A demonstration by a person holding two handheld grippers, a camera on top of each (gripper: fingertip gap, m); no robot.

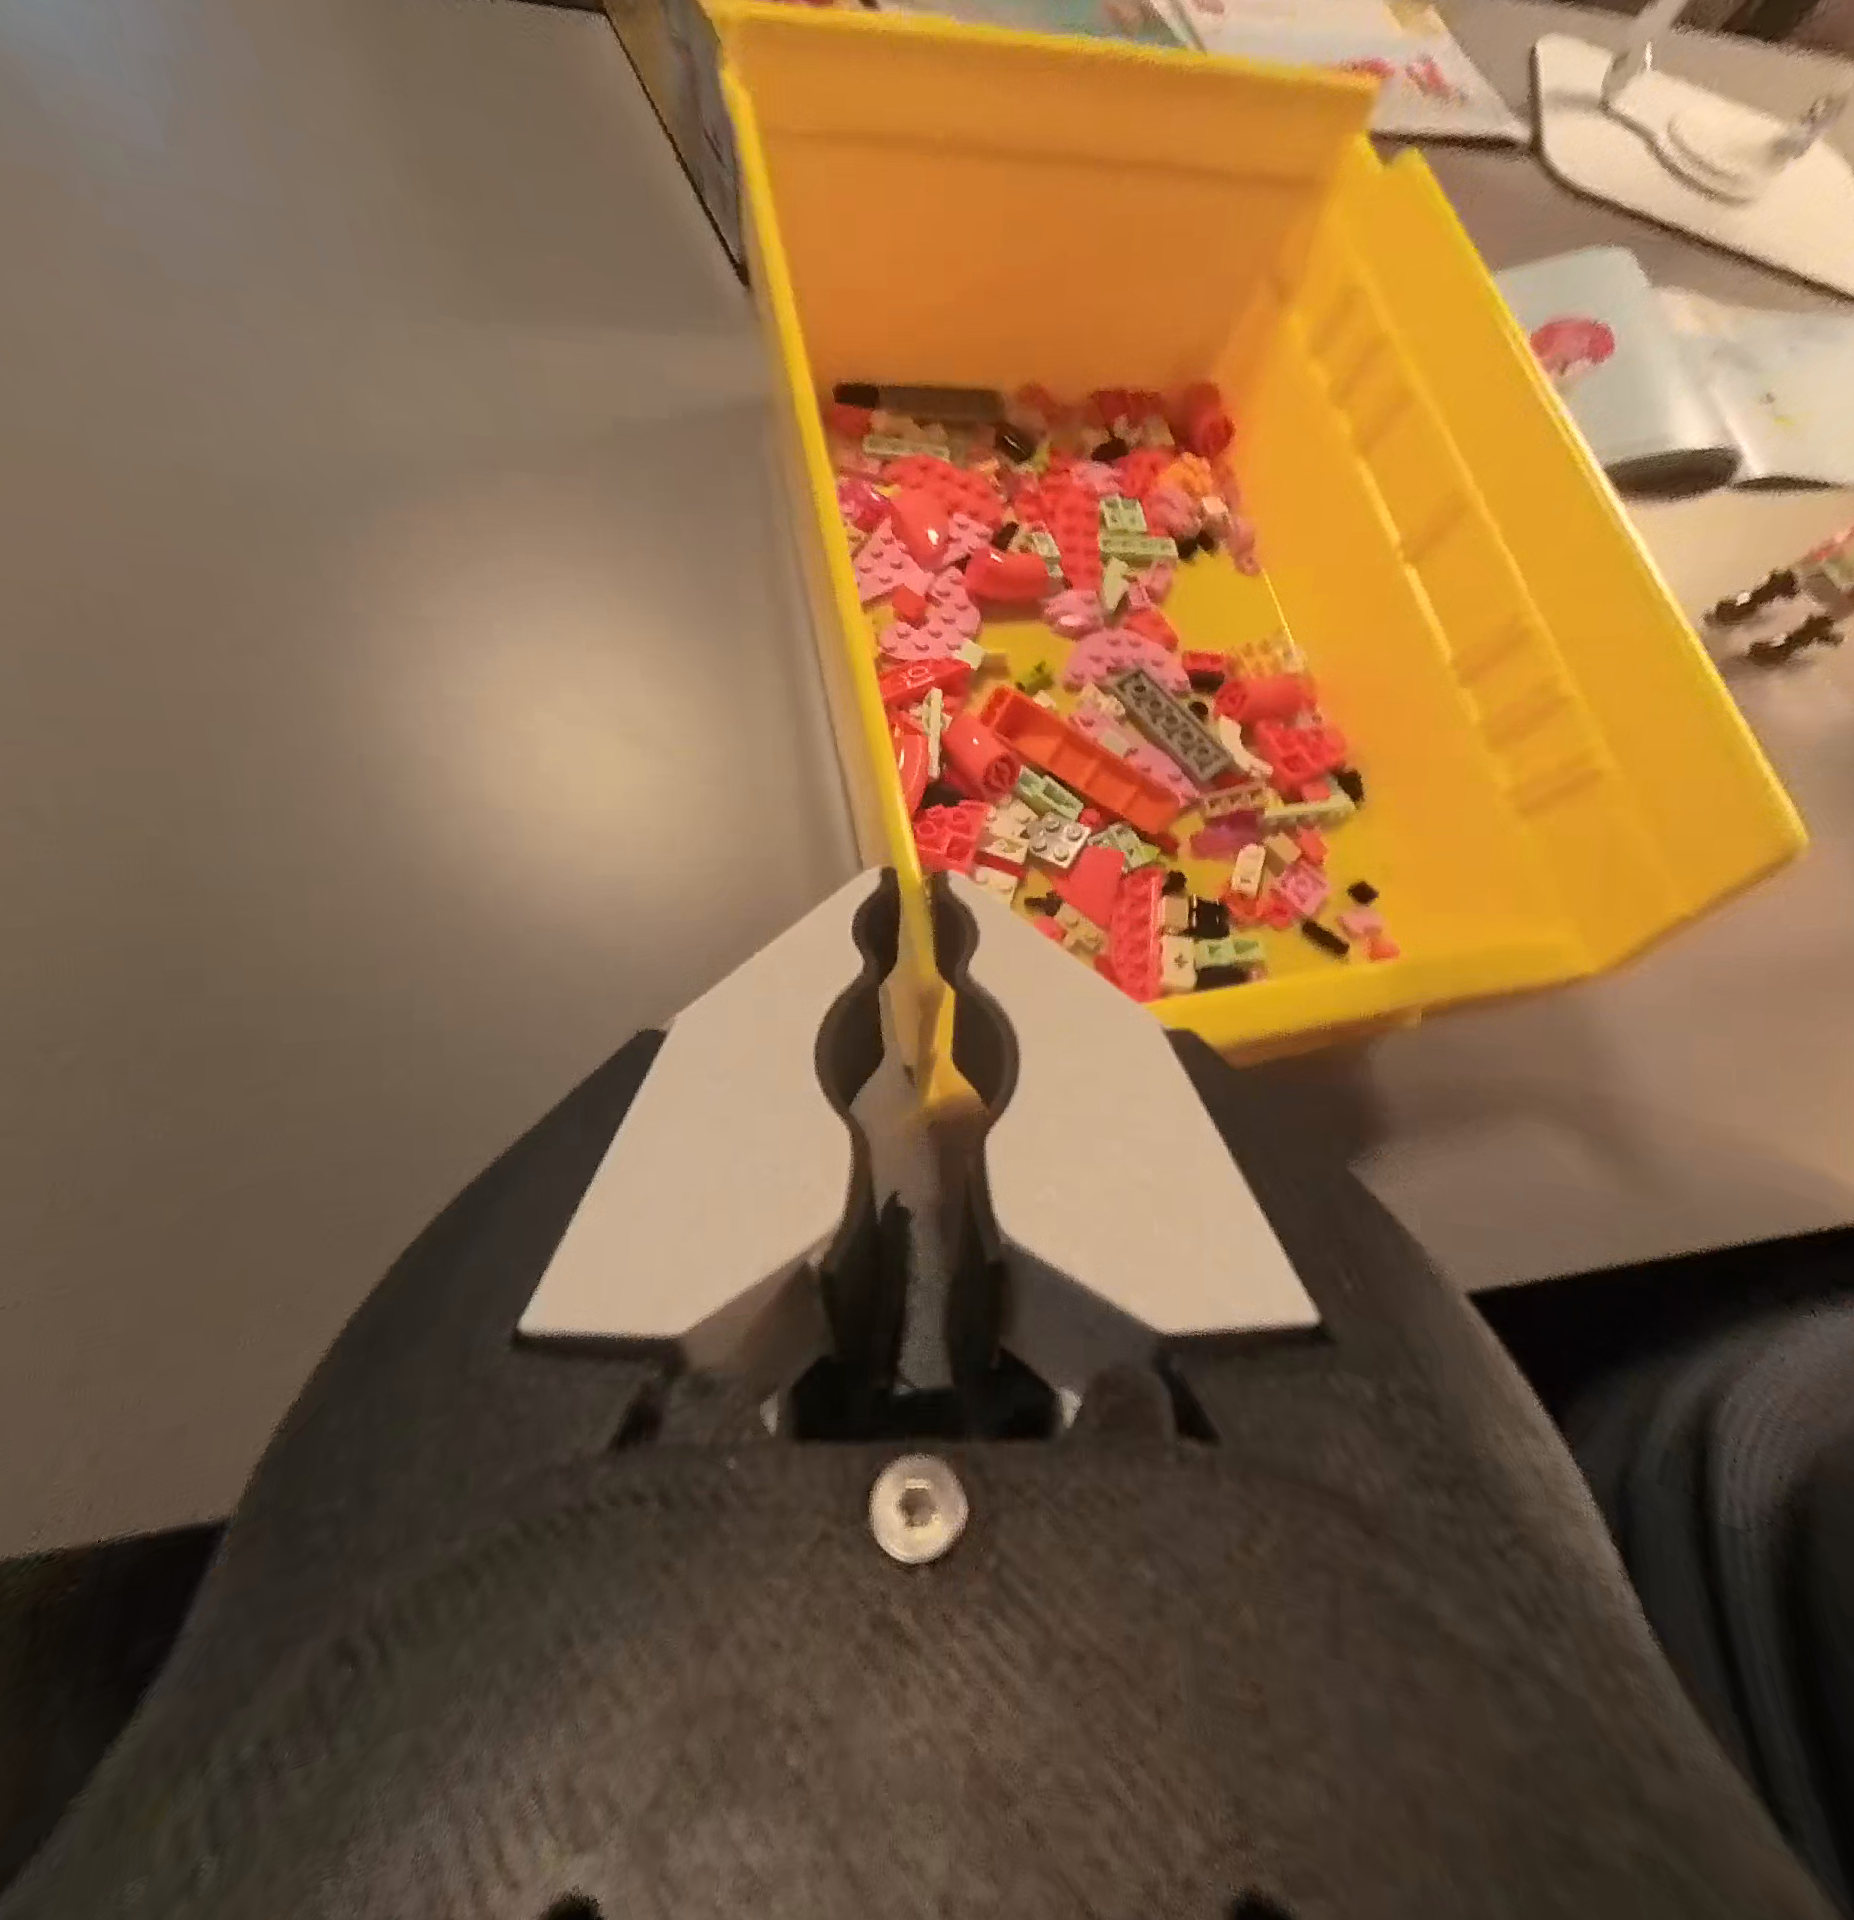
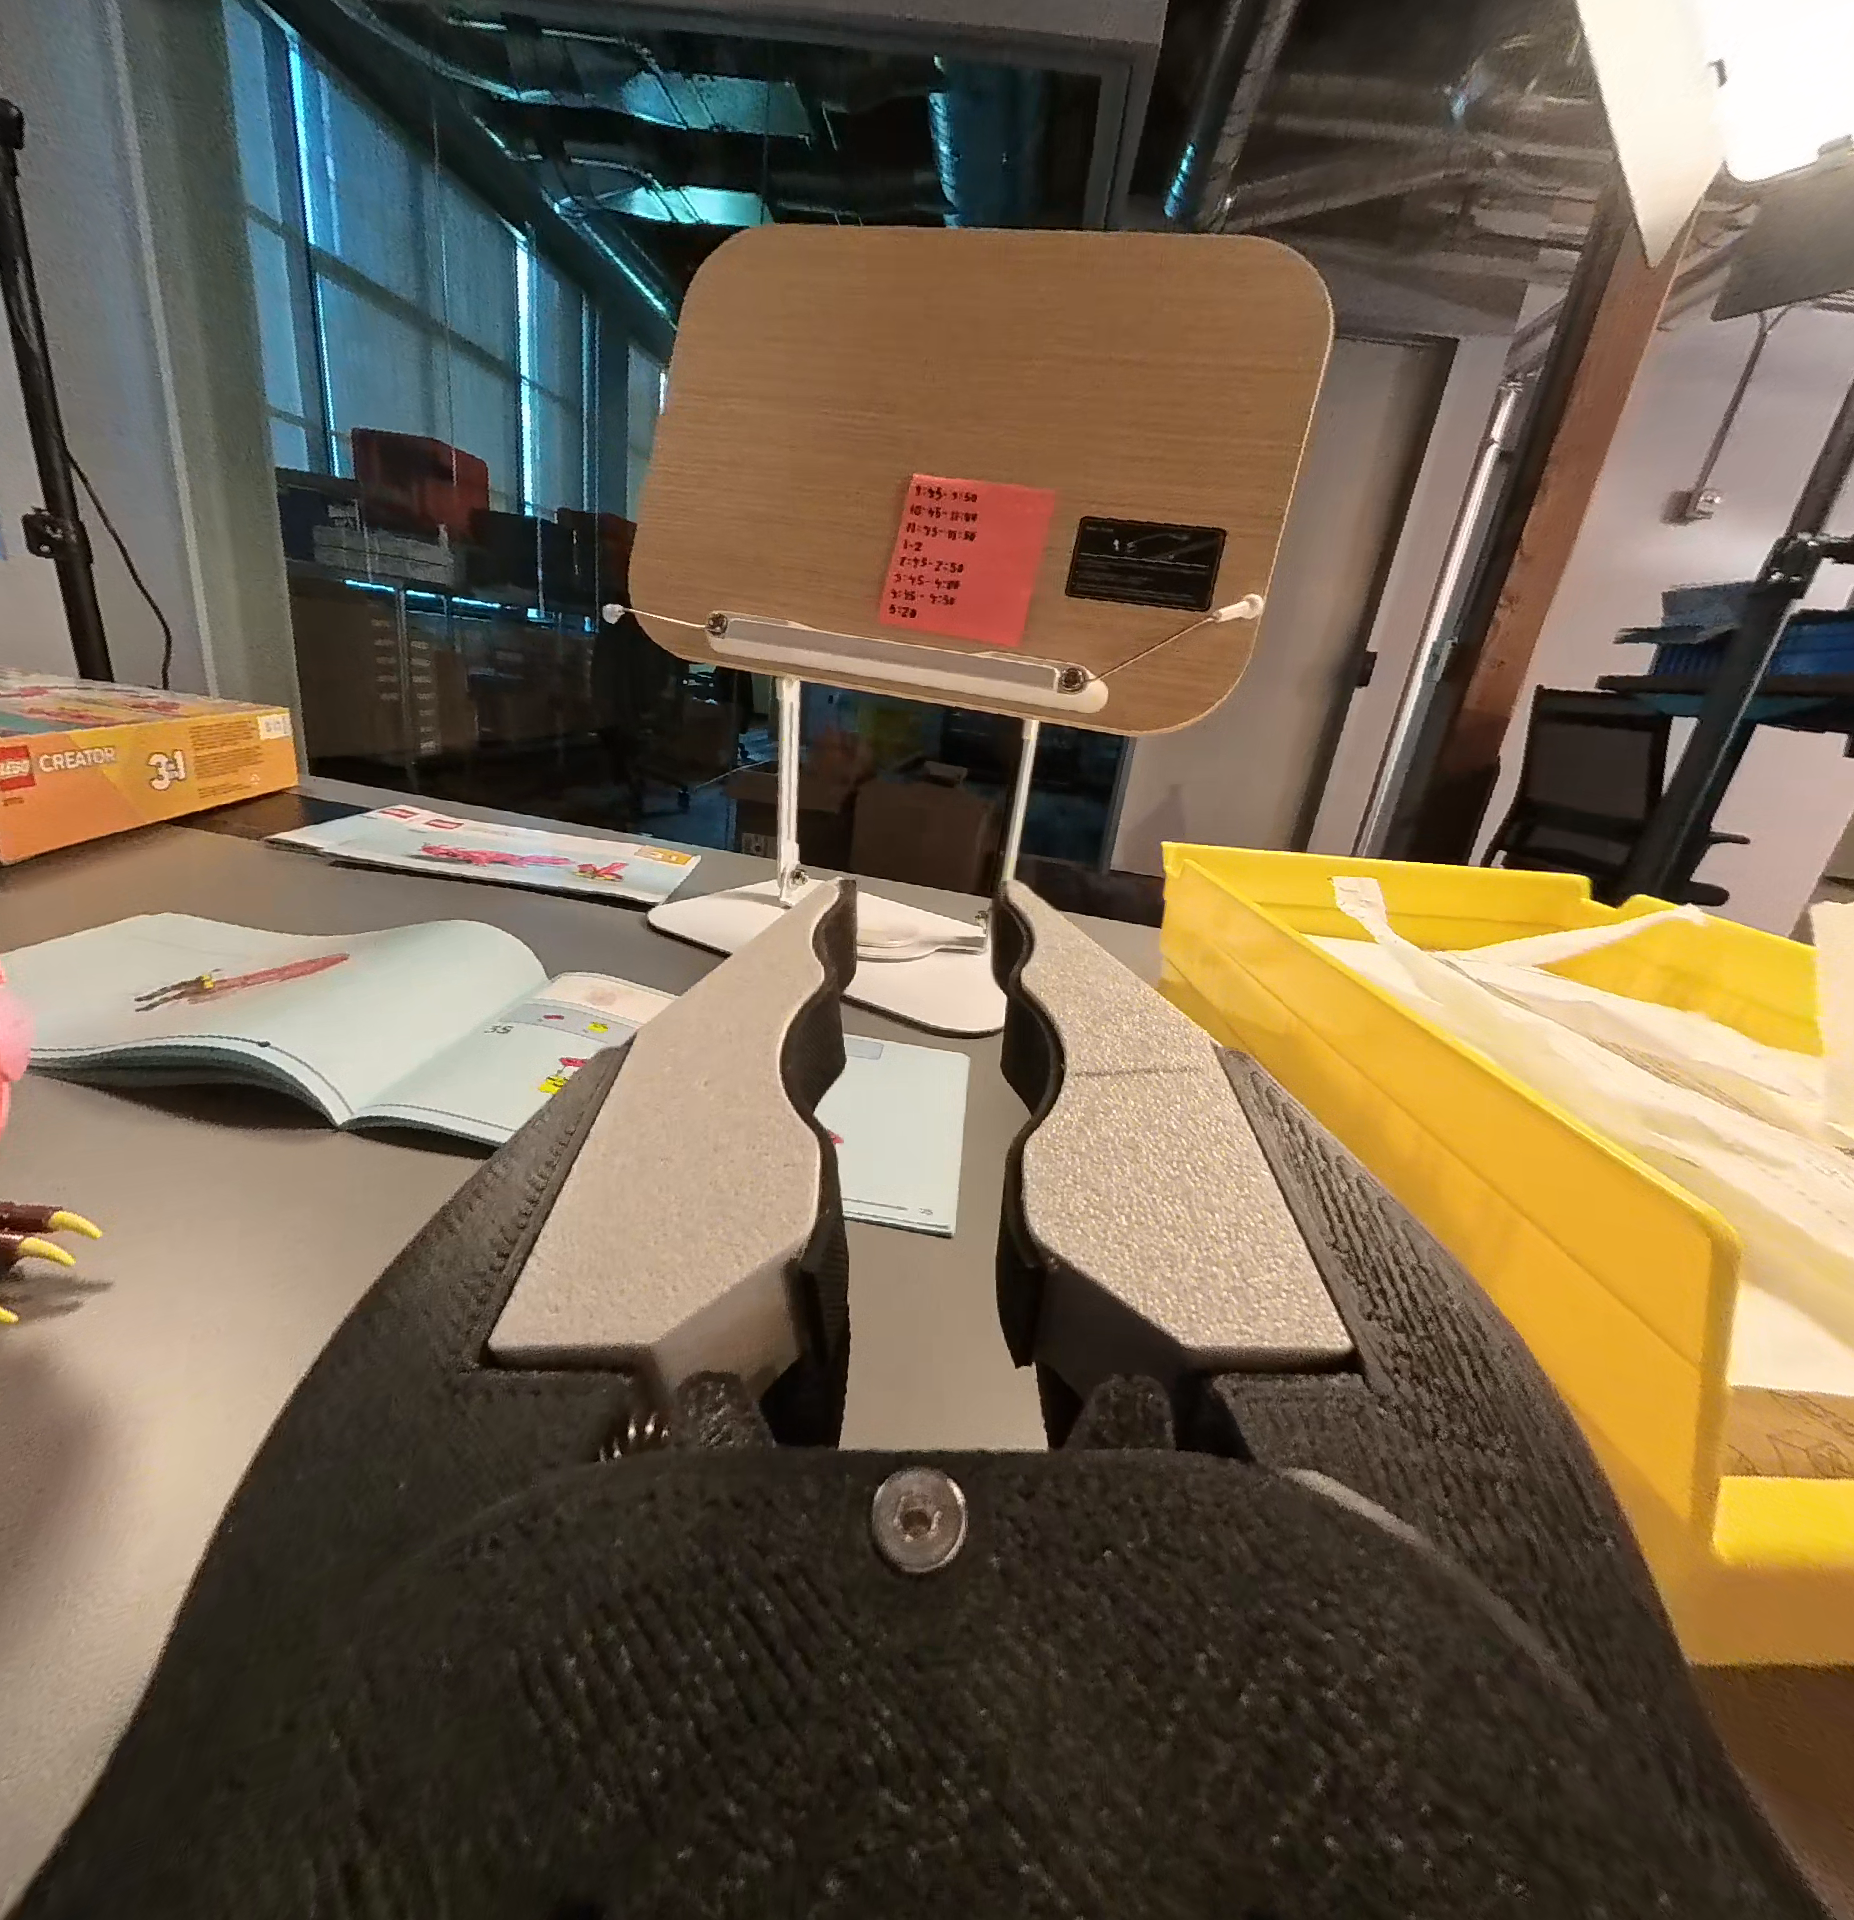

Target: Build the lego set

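My left gripper [image 1: 915,935] is pinching the near left wall of a yellow plastic storage bin [image 1: 1016,239], one pad on each side of the thin wall and pressed against it. The bin sits tilted on the grey tabletop [image 1: 331,623], and its floor is littered with small toy building bricks [image 1: 1089,707], mostly coral red, pink and pale green, with a long orange piece [image 1: 1089,764] and a grey studded plate [image 1: 1177,722] among them.

My right gripper [image 2: 921,925] hangs above the table with its jaws spread apart and nothing between them. Just to its right stands a second yellow plastic bin [image 2: 1422,1122] holding crumpled white paper bags [image 2: 1588,1049]. Ahead of it are an open pale-blue instruction booklet [image 2: 310,1018] and a wooden book stand on a white base [image 2: 985,457], with a pink sticky note [image 2: 964,561] stuck to its board.
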